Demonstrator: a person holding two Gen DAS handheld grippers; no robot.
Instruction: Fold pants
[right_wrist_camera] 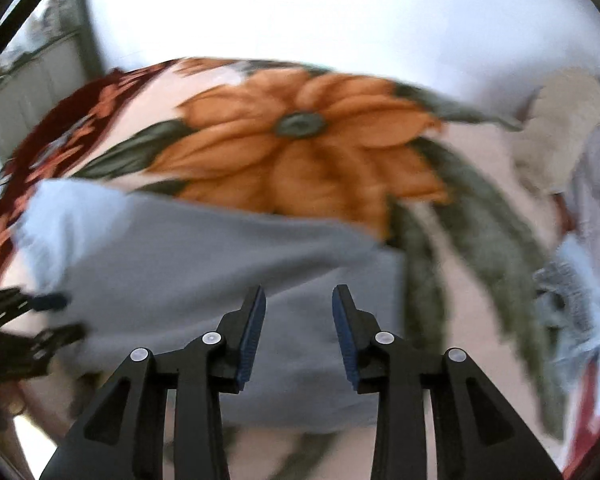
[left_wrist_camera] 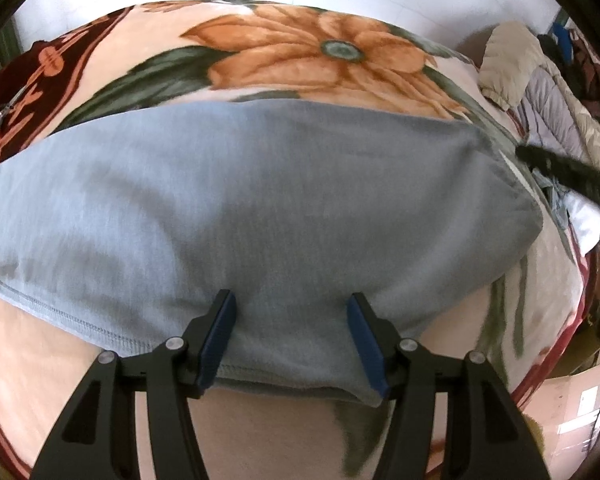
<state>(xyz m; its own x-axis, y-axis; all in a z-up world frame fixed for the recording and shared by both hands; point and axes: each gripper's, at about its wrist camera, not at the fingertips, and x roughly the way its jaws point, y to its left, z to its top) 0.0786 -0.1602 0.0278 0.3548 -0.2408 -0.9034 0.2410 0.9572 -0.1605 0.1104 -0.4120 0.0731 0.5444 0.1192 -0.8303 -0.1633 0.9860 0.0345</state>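
- The pants point(left_wrist_camera: 260, 200), grey-blue knit, lie as a compact, already doubled bundle across the middle of the bed, on a floral blanket point(left_wrist_camera: 300, 52) with a big orange flower beyond them.
- The left tool point(left_wrist_camera: 292, 304) has its jaws spread wide and holds nothing; its blue pads sit over the near hemmed edge of the bundle, one to each side of a patch of cloth. I judge it is placed there either to press the fold flat or to take the near edge for another fold.
- The right tool point(right_wrist_camera: 299, 300) is likewise parted, though less widely, and empty, poised over the bundle's right end; that view is blurred, so whether it touches the cloth cannot be told.
- A stitched hem runs along the bundle's near left edge, which suggests the leg ends are stacked there.
- Toward the bed's right edge sits a pile of clothes point(left_wrist_camera: 540, 92), well apart from the pants.
- The folding looks near its end; a loose edge could slip open if lifted unevenly.
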